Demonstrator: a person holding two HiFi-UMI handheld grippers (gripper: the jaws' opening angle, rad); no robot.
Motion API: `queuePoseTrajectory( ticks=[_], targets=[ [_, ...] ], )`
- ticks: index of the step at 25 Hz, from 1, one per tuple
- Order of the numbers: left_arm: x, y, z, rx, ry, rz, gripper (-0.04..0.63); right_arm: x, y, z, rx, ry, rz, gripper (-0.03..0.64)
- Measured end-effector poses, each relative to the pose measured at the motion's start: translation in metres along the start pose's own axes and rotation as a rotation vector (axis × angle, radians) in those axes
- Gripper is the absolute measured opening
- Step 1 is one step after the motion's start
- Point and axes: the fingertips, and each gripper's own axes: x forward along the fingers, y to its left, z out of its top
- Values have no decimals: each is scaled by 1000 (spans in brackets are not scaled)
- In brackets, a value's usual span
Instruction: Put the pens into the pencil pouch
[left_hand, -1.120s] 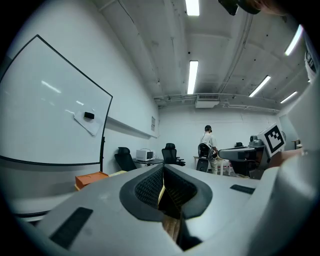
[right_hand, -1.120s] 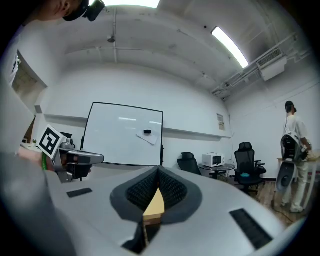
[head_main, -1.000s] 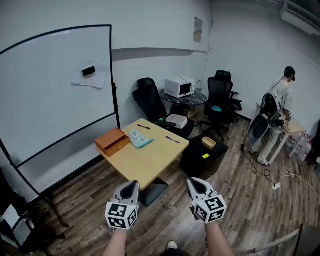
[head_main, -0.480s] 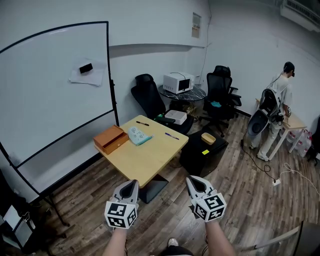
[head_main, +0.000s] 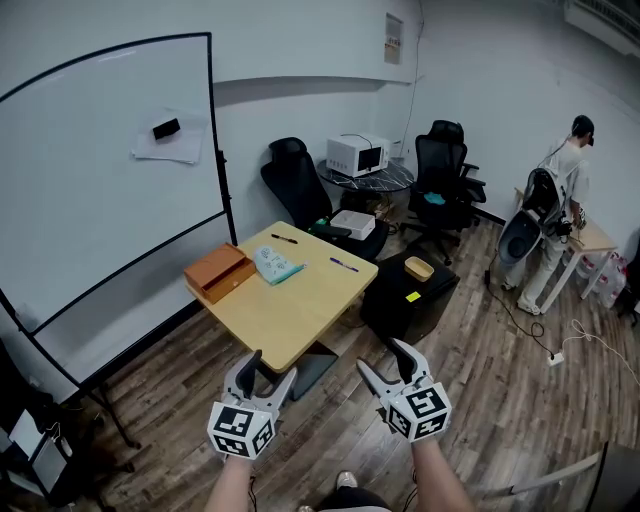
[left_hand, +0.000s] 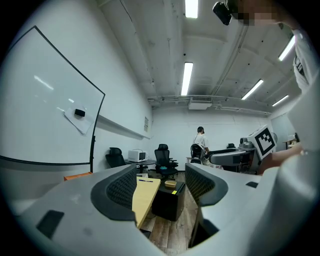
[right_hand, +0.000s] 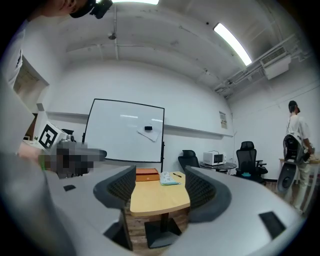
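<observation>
Across wood floor, on the far desk: pencil pouch, pens loose near it. Left claw just opening, empty; right claw released, empty. Walk closer before reaching; approach pens level.

pens: apparently two, too small to confirm | pencil pouch: opening unreadable | forearms: cut by bottom edge
</observation>
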Motion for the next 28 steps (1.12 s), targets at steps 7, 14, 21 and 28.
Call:
queuePoseTrajectory(
  ticks=[7, 14, 21, 28],
  targets=[
    [24, -2, -10, 12, 23, -9, 322, 16, -17, -6, -15, 9, 10, 379],
    [55, -2, -9, 28, 27, 25, 322, 37, -44, -9, -9, 1, 31, 380],
    [98, -3, -4, 63, 54, 53, 321, 58, -80, -12, 4, -9, 89, 368],
    [136, 11, -7, 77, 80, 63, 321, 92, -106, -15, 10, -7, 108, 351]
  ],
)
